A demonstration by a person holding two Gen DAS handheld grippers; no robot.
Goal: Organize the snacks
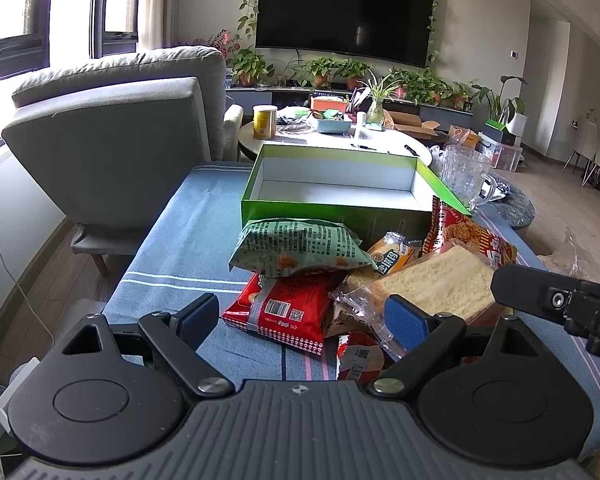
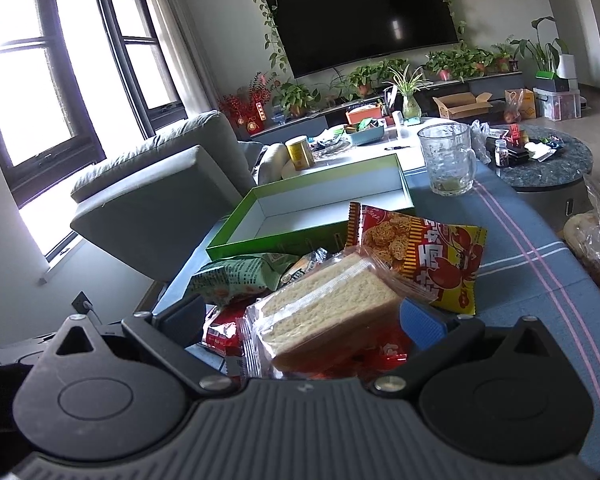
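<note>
One green box, one glass mug, about six snack packets

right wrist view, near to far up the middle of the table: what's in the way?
Right gripper → wrapped sandwich → red-yellow snack bag → green box → glass mug.

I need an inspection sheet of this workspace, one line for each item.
Surface: blue striped cloth.
Job's things: green box, empty; snack pile before it with green bag, red bag, wrapped bread, red-yellow bag.
Clutter: glass mug beside box.
Grippers: left gripper open; right gripper open around bread.
Cables: white cord from wall socket.
Surroundings: grey sofa, television, plants.
</note>
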